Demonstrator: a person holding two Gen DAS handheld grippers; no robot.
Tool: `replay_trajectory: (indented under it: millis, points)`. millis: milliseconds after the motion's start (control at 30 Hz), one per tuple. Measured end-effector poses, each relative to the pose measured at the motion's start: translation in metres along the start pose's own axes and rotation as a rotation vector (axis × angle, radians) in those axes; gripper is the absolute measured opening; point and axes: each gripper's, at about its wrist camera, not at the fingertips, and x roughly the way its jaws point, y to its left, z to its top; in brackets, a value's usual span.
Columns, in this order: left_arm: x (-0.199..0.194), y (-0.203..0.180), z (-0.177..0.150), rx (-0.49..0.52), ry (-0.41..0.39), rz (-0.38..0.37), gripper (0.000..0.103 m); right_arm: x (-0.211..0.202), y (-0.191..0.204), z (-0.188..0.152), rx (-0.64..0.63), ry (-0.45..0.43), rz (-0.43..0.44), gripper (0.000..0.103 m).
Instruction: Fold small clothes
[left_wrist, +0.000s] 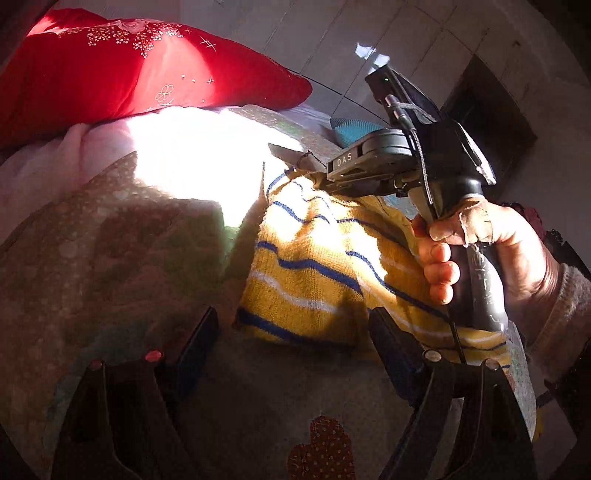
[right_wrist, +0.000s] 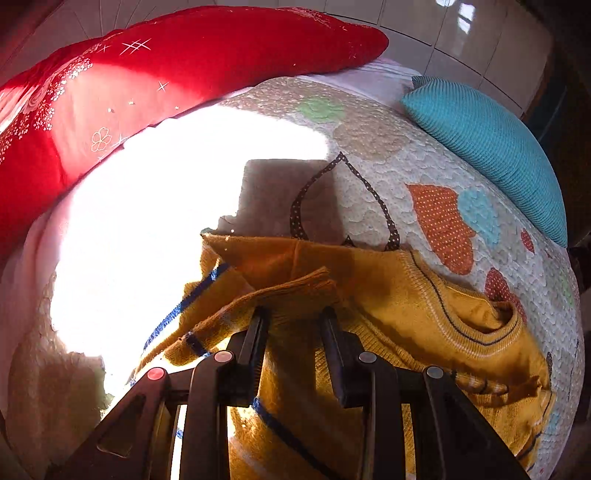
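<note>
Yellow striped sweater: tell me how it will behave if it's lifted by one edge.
The yellow striped sweater probably droops: its knit already lies in soft folds. The fold between the right gripper fingers bends limply, so it likely stays put. It looks light and unlikely to slip off the quilt.

- The sweater (right_wrist: 424, 306) was mustard yellow, banded with blue and white stripes.
- The pillow (right_wrist: 192, 70) was bright red, sprinkled with white flowers and stars.
- The cushion (right_wrist: 491, 147) was teal and ribbed.
- The quilt (right_wrist: 399, 177) was pale, patched with orange dotted, green and blue shapes.
- The grippers (right_wrist: 295, 325) were black.
</note>
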Motion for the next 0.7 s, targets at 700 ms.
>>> replay_trajectory:
  millis: [700]
  points:
    - [-0.001,-0.002,-0.002,0.02,0.022,0.033,0.083,-0.09,-0.08,-0.065,0.111,-0.093,-0.026,0.064]
